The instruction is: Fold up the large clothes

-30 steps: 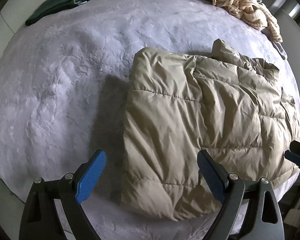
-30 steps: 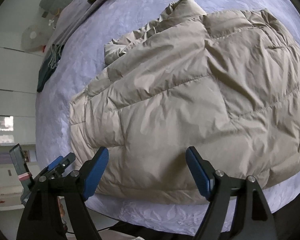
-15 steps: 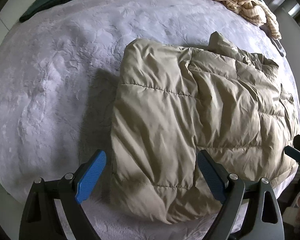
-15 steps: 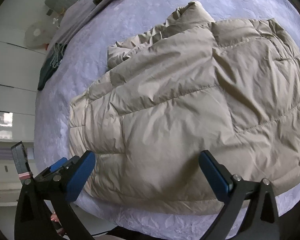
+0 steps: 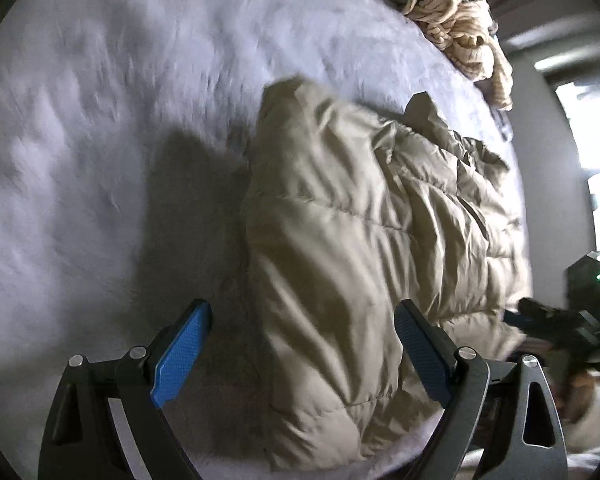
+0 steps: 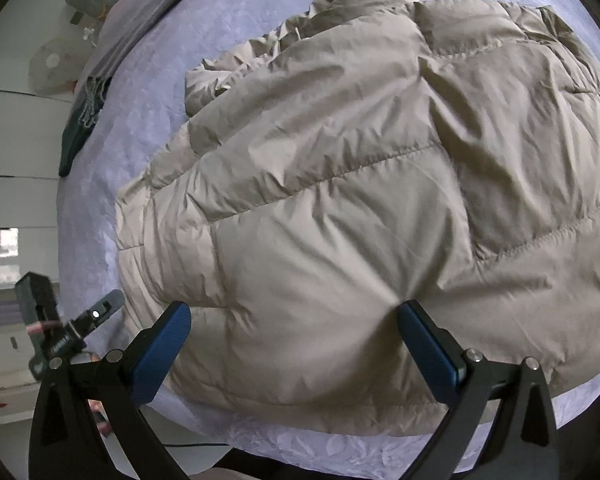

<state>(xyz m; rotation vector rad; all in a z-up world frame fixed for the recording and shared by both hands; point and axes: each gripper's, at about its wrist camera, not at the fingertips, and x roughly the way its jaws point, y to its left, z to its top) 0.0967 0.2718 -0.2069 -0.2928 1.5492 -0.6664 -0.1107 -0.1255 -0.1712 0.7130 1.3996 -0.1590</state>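
Observation:
A beige quilted puffer jacket [image 5: 364, 240] lies folded on a pale lilac bed cover [image 5: 100, 140]; it fills most of the right wrist view [image 6: 360, 200]. My left gripper [image 5: 302, 352] is open and empty, low over the jacket's left near edge. My right gripper [image 6: 292, 344] is open and empty over the jacket's near edge, its right finger [image 6: 424, 344] against the fabric. The right gripper shows at the right edge of the left wrist view [image 5: 556, 320], and the left gripper at the lower left of the right wrist view [image 6: 80, 324]. The left wrist view is blurred.
A cream striped garment [image 5: 464, 36] lies heaped at the bed's far right. A dark green garment [image 6: 82, 120] lies at the bed's far left edge. The bed's near edge [image 6: 340, 448] runs just below my right gripper. White cabinets [image 6: 8, 152] stand at the left.
My left gripper has swung right and closer to the jacket, blurring its view. My right gripper has moved in closer to the jacket's near edge. Both stay open.

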